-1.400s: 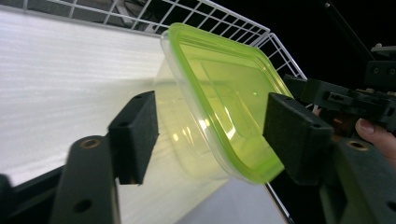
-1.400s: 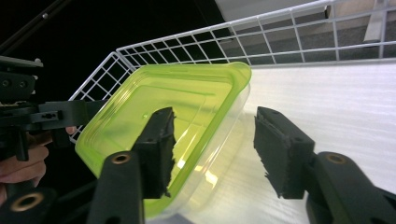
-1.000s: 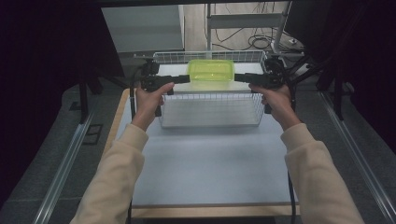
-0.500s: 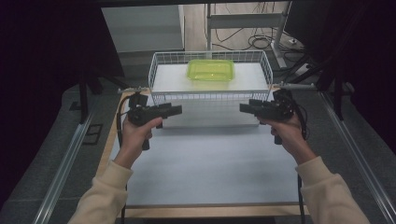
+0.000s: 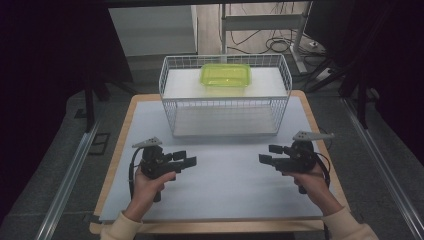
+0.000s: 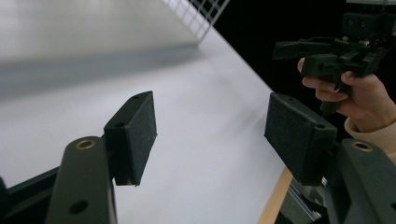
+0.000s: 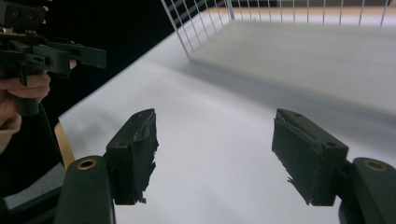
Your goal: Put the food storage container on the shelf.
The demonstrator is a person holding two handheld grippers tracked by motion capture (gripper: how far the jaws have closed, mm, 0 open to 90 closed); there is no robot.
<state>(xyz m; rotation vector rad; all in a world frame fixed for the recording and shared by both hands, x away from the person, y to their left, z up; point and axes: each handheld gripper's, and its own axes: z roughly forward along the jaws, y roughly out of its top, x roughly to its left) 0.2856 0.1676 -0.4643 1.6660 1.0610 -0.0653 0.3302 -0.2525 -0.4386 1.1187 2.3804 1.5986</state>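
A white wire basket (image 5: 225, 107) stands at the back of the white table top (image 5: 225, 175). Inside it, at the far side, rests a yellow-green lidded plastic box (image 5: 225, 75). My left gripper (image 5: 189, 161) hovers over the near left of the table, jaws wide apart and empty, pointing right. My right gripper (image 5: 264, 160) is over the near right, also open and empty, pointing left. In the left gripper view the pads (image 6: 135, 130) frame bare table, with the other gripper (image 6: 285, 46) held by a hand beyond. The right gripper view has worn pads (image 7: 135, 149) and the basket's corner (image 7: 187, 18).
The table top has a wooden rim (image 5: 210, 227). Metal rails (image 5: 65, 185) run along the floor on both sides. Cables (image 5: 280, 45) lie on the floor behind the basket, beside a desk frame (image 5: 260, 22).
Both grippers have pulled back from the basket's sides toward the near edge of the table. The basket and box stay where they were.
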